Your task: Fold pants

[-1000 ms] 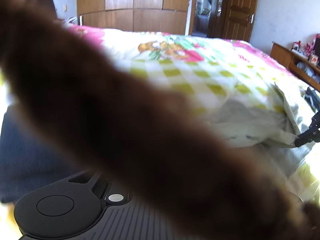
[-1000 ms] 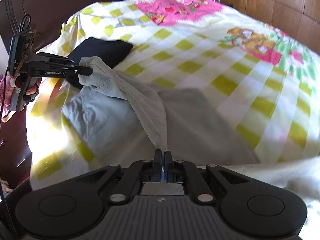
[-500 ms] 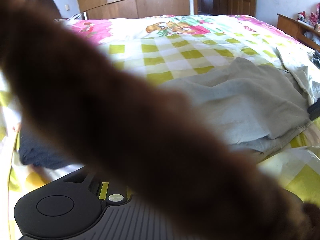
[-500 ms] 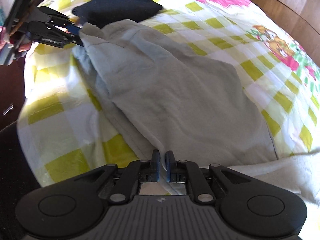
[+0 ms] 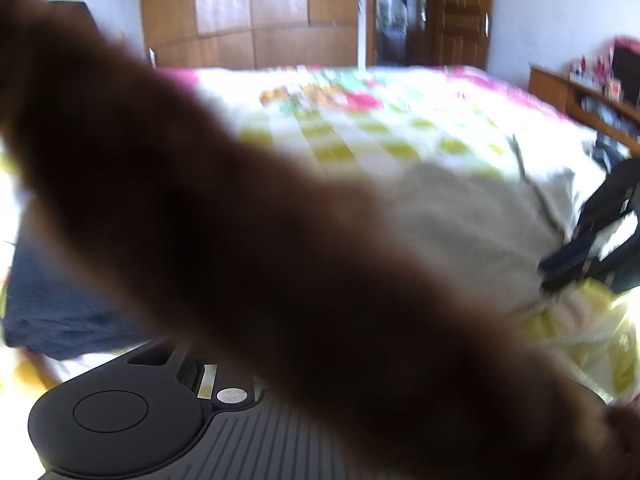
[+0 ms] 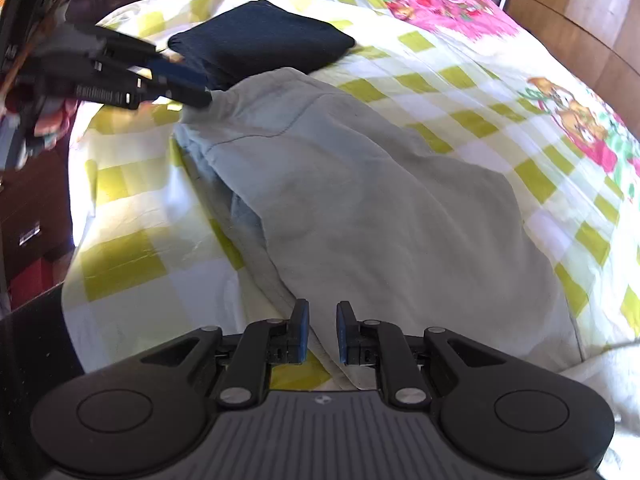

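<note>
Pants (image 6: 380,208) lie folded over on the checked bedspread (image 6: 460,80), so your right gripper (image 6: 319,334) is opening off the near edge, cloth loose between its pads, while your left gripper (image 6: 192,88) sits unclenched at the far corner, beside the navy garment (image 6: 260,40).

A broad, blurred brown shape (image 5: 248,232) lay close across the left wrist view, hiding the left tool's fingertips and much of the pale grey cotton pants (image 5: 460,232). Everything behind it was smeared. On the far right, the cluttered wooden shelf (image 5: 592,100) held items too small and blurred to tell.
</note>
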Motion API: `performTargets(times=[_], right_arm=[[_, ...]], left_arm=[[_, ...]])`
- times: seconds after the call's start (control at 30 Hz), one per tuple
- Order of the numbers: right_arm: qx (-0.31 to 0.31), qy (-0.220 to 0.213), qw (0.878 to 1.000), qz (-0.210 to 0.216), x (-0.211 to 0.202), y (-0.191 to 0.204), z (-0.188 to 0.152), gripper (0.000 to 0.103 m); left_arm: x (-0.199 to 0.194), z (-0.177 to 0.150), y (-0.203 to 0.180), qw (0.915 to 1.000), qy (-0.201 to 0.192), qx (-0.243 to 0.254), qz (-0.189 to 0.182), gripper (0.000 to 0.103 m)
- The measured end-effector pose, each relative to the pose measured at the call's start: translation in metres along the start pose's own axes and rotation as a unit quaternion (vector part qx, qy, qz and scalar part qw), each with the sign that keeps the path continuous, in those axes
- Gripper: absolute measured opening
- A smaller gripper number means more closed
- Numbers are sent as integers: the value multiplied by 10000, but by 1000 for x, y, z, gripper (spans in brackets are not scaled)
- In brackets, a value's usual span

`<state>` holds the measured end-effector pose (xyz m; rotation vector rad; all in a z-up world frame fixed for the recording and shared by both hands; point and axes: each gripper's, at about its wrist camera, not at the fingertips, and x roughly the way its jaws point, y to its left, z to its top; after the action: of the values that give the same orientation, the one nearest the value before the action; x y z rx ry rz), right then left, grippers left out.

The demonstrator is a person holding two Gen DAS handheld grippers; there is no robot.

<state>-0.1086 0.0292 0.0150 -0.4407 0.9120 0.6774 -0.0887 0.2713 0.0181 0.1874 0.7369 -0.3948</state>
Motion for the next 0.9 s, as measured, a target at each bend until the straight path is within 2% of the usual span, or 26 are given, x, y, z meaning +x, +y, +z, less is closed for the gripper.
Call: performTargets(times=[0.1, 0.17, 0.27, 0.3, 0.37, 0.47, 0.57, 0.67, 0.77, 0.9], right_arm=[[541, 79, 9981, -269, -12, -27, -13, 28], [976, 76, 9935, -575, -23, -52, -23, 28], [1713, 16, 9800, -1017, -38, -96, -34, 29], [1972, -16, 9736, -1154, -43, -112, -37, 29], [2497, -59, 9583, -1390, -48, -147, -43, 37], [3209, 60, 9286, -1861, -40, -205, -46, 48], [3774, 107, 8963, -2326, -20, -259, -48, 49], [4436, 125, 8610, -2486, 3, -308, -52, 49], [4544, 146, 8458, -2792, 19, -332, -53, 51], [4803, 83, 8294, -2852, 24, -351, -63, 50]], left_arm=[[26, -17, 4, 9977, 665, 16, 131, 32], [22, -12, 3, 9979, 629, 6, 137, 31], [10, 13, -10, 9997, 253, 51, -18, 31], [9, 21, -18, 9998, 153, 139, -84, 31], [14, 40, -39, 9988, -53, 297, -382, 32], [37, 63, -79, 9943, -162, 497, -928, 33], [67, 78, -115, 9887, -138, 680, -1332, 33], [95, 88, -143, 9834, -42, 773, -1638, 33], [115, 93, -161, 9794, 62, 734, -1882, 33], [125, 90, -177, 9762, 204, 835, -1993, 33]])
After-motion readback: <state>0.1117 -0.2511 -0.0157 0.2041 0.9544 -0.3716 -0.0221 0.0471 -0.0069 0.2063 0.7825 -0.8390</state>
